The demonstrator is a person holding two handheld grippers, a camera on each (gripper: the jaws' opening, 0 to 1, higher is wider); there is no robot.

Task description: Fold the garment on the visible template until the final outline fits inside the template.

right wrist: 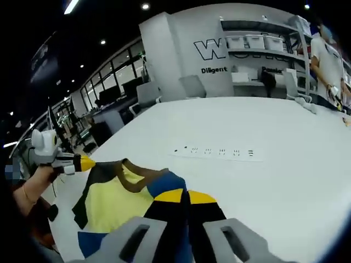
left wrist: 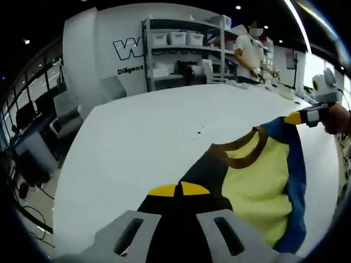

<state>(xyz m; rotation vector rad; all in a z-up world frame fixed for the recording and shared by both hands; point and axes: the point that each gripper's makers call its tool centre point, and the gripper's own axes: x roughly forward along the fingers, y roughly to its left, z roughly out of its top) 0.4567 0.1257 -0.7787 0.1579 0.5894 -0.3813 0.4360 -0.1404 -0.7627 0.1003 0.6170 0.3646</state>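
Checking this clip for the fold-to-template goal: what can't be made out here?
- Template: none can be told apart on the white table in either view.
- Garment: lower part cut off by the picture's edge in the left gripper view; right claw hides part in the right gripper view.
- Wall lettering: too small.

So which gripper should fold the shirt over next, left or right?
Probably either: the left gripper and right gripper are each shut on the shirt, lifted above the white table. I see no template.
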